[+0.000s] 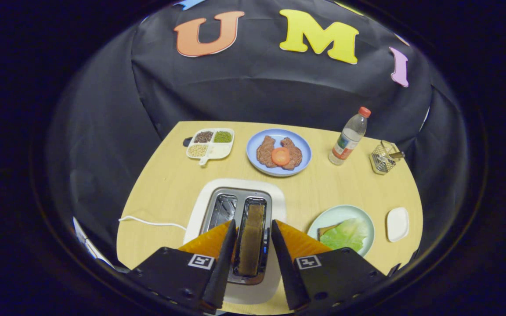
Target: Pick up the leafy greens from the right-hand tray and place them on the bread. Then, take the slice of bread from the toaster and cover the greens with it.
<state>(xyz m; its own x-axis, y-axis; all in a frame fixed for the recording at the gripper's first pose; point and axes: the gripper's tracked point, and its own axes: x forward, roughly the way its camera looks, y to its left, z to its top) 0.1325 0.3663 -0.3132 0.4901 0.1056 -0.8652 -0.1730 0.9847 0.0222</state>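
Worktop (169,184) carries a white toaster (240,193), its right slot holding the bread slice (253,239) framed by the gripper (254,228), jaws parted and empty. Leafy greens (345,235) cover bread on a pale green plate (338,215) nearby right, bare wood between.

Looked like a staged kitchen booth rather than a real home: black cloth wall (253,96) behind a wooden table (169,184) laid with a toaster (235,197), plated food (279,152) and a water bottle (348,137) near its far edge.
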